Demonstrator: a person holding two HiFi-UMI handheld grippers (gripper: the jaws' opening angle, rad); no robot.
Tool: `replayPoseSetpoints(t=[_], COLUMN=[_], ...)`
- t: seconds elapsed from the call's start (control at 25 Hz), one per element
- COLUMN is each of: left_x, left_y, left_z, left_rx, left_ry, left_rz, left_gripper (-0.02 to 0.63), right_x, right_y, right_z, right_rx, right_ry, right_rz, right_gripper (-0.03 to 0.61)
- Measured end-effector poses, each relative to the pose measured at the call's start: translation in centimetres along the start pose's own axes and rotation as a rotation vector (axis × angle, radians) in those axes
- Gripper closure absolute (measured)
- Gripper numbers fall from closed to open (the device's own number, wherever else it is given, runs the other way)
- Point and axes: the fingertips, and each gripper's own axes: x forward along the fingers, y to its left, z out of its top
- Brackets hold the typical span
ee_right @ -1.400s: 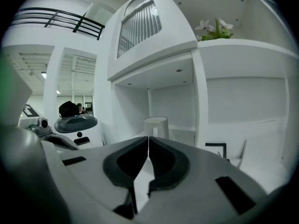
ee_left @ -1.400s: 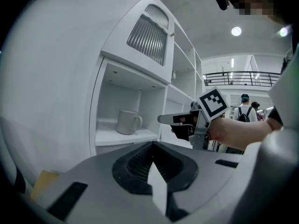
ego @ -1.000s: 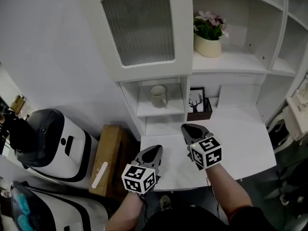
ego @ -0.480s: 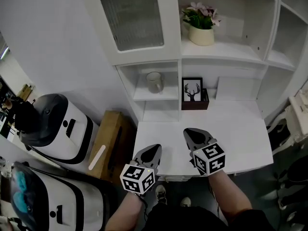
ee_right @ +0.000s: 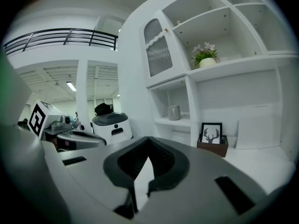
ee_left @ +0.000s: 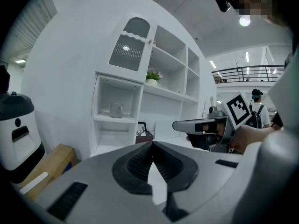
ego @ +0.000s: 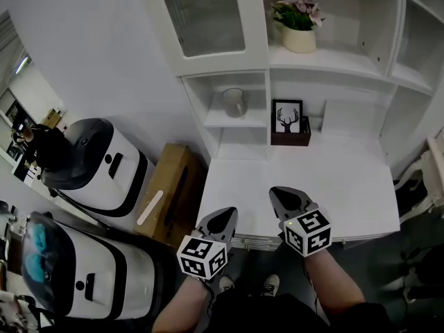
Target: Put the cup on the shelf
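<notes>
A pale grey cup (ego: 234, 103) stands upright on the small left shelf (ego: 243, 121) of the white cabinet, with nothing touching it. It also shows in the left gripper view as the cup (ee_left: 116, 110) and in the right gripper view as the cup (ee_right: 174, 112). My left gripper (ego: 225, 215) hangs at the desk's front edge, shut and empty. To its right, my right gripper (ego: 280, 193) is over the desk's front part, also shut with nothing held. Both are well short of the cup. From its own camera the left gripper (ee_left: 152, 144) has tips meeting, as does the right gripper (ee_right: 148, 138).
A framed antler picture (ego: 287, 116) stands in a dark box at the back of the white desk (ego: 347, 179). A potted plant (ego: 298, 33) sits on the shelf above. A cardboard box (ego: 170, 186) and two white machines (ego: 104, 161) stand on the floor to the left.
The view has pulled back from the cabinet, and both grippers now sit nearer the desk's front edge. The cup stays on its shelf. Both grippers remain shut.
</notes>
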Motion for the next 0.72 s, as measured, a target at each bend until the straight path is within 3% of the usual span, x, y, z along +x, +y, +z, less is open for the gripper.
replayPoseSetpoints(t=[0.72], left_x=[-9.5], left_y=[4.7], left_z=[-1.9], left_rx=[-0.001], left_ry=[0.009], left_rz=[-0.088], left_gripper=[0.611], right_x=[-1.2], right_y=[10.0], right_z=[-2.5], right_rx=[0.038], right_ry=[0.019], right_rz=[-0.121], right_gripper=[0.575])
